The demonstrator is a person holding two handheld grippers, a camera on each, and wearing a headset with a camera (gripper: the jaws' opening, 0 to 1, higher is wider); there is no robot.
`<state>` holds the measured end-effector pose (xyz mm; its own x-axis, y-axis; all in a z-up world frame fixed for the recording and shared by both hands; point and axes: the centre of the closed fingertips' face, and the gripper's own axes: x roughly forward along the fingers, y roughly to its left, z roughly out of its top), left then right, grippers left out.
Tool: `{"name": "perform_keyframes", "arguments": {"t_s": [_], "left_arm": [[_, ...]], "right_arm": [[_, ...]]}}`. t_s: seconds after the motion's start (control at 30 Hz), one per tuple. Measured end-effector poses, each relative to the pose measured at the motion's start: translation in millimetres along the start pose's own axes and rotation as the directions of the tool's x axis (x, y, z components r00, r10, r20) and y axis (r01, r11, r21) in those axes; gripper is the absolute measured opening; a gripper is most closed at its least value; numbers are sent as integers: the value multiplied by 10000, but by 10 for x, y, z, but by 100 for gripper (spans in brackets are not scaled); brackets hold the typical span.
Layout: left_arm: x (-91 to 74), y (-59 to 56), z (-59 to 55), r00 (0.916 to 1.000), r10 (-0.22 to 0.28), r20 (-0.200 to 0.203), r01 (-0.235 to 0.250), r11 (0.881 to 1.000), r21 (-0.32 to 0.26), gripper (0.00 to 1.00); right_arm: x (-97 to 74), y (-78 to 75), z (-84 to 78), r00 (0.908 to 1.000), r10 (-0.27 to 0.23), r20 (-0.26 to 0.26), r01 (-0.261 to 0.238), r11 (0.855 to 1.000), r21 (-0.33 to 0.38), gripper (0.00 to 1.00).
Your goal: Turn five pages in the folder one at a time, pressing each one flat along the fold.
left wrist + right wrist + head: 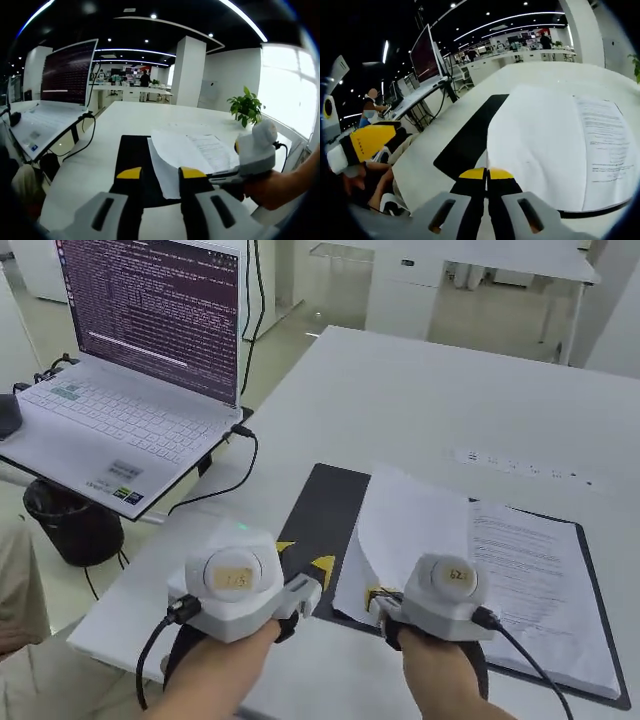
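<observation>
Nearest us, we log the left gripper (161, 173): jaws spread, holding nothing, over the near edge of the folder's (325, 505) black left cover. Right gripper (487, 174): jaws pressed together, pinching the near-left corner of a curled page (410, 525). The folder lies open on our white table (400, 390). Far left: open laptop (140, 380).

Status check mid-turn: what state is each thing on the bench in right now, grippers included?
folder: open, black cover flat on the table.
page: lifted and curled, near edge pinched.
right gripper: shut on the page.
left gripper: open, holding nothing.
printed pages: lying flat on the folder's right side.
laptop: lid open, screen lit.
</observation>
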<state>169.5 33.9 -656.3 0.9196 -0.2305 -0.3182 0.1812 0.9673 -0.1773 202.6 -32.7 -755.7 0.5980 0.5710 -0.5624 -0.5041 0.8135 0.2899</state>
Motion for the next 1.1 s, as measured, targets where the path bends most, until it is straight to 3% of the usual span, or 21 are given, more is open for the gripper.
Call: {"name": "perform_keyframes", "arguments": {"t_s": [0.2, 0.37, 0.5, 0.73, 0.93, 1.03, 1.1], "left_arm": [[-5, 58, 1, 9998, 160, 88, -157, 9996, -251, 27], [-3, 87, 1, 9996, 252, 135, -247, 9989, -397, 27], [3, 106, -3, 9994, 324, 111, -319, 9985, -453, 28], [28, 116, -36, 9993, 361, -71, -365, 9980, -515, 28], [116, 68, -166, 9969, 128, -771, -163, 9989, -443, 28], [214, 8, -277, 9916, -172, -1281, 142, 9996, -246, 28], [293, -62, -375, 9855, -430, -1641, 428, 9991, -46, 28]], "right_arm": [[118, 38, -99, 9993, -78, -374, 64, 9993, -367, 0], [176, 2, -160, 9981, -97, -606, 102, 9999, 75, 0], [182, 16, -214, 9972, -131, -731, 127, 9999, -71, 0], [216, 84, -285, 9957, 434, -821, -474, 9977, -476, 6], [103, 156, -268, 9920, 1197, -407, -1214, 9917, -426, 12], [13, 171, -206, 9859, 1674, 13, -1660, 9787, -1208, 15], [-63, 120, -179, 9845, 1739, 226, -1697, 9771, -1283, 17]]}}
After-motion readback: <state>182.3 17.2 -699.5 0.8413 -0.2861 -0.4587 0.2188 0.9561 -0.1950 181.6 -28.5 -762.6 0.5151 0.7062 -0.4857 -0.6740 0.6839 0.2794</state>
